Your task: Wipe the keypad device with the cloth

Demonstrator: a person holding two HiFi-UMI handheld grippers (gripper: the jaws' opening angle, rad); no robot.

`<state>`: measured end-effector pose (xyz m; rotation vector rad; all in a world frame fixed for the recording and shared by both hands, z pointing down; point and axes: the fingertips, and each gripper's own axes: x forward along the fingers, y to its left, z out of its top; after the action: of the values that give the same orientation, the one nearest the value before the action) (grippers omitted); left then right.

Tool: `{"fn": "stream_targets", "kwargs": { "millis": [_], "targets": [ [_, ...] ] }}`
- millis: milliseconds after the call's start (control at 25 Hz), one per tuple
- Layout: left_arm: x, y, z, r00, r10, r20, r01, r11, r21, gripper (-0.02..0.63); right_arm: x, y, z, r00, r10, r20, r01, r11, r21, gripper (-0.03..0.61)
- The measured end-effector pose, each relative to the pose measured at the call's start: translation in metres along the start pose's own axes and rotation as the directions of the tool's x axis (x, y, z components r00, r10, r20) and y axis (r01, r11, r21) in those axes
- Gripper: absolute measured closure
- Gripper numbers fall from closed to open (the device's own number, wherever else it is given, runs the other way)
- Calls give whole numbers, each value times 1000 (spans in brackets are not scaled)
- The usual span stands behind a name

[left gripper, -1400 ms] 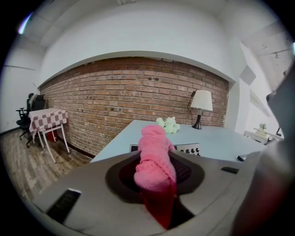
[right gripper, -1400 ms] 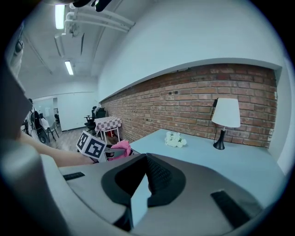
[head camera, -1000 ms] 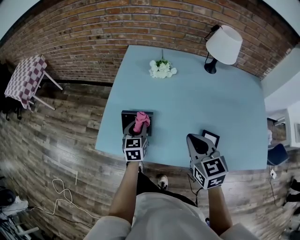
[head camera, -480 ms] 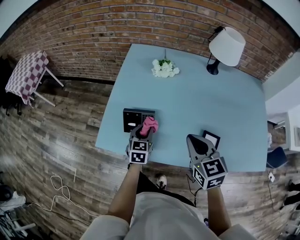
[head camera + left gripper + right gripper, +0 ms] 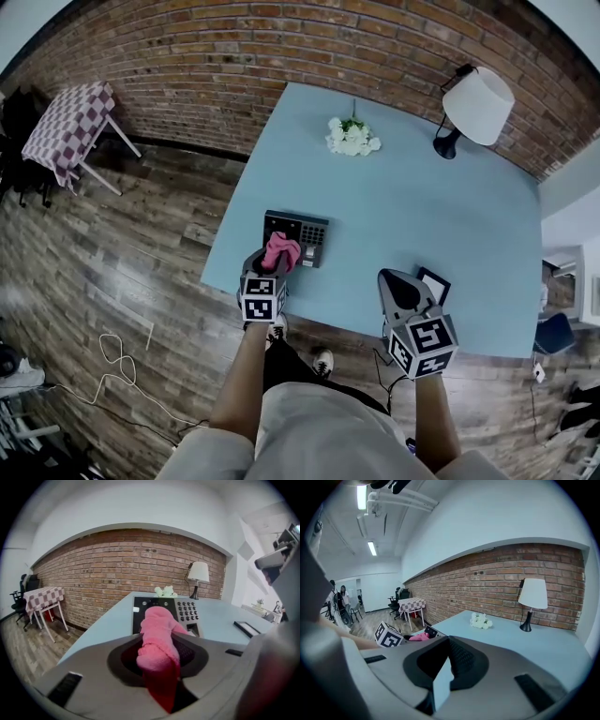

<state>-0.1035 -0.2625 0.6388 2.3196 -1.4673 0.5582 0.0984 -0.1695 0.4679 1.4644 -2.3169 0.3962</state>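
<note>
Where we are standing: at the near edge of the light blue table (image 5: 450, 216), and we are looking steeply down over both grippers.
Left gripper (image 5: 274, 262): we are holding it over the table's near left corner. Its jaws are clamping the pink cloth (image 5: 281, 251), which is bulging out past the tips.
Keypad device (image 5: 307, 229): it is black and is lying flat near the table's left edge, just ahead of the left gripper. The pink cloth is covering its near left part, and the button grid is showing to the right of the cloth. We cannot tell whether the cloth is pressing on it.
Right gripper (image 5: 398, 281): we are holding it over the near edge, well apart from the keypad device. Its jaws are meeting at the tips and gripping nothing.
Picture frame (image 5: 434, 279): it is small and dark, and is lying just beside the right gripper.
Far side: white flowers (image 5: 352, 139) and a lamp (image 5: 476, 94) are sitting near the brick wall (image 5: 281, 47).
Floor: a checkered side table (image 5: 66, 131) is standing on the wooden boards (image 5: 112, 253).
</note>
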Motion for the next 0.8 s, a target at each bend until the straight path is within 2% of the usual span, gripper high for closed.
{"fn": "stream_targets", "kwargs": {
  "millis": [280,480,800],
  "targets": [
    [-16,37,-23,992,104,-69,-108,992,-65,469,6,7,2,1000,20,1,-20,1000,-4,563],
    [-15,25,-35,990,89,-112,-96,994,-50,469,3,5,-1,1000,18,1,-18,1000,0,563],
    [-1,-20,-31,993,33,-113,-36,999,-21,477,-15,-9,-9,1000,-6,1,6,1000,14,563]
  ]
}}
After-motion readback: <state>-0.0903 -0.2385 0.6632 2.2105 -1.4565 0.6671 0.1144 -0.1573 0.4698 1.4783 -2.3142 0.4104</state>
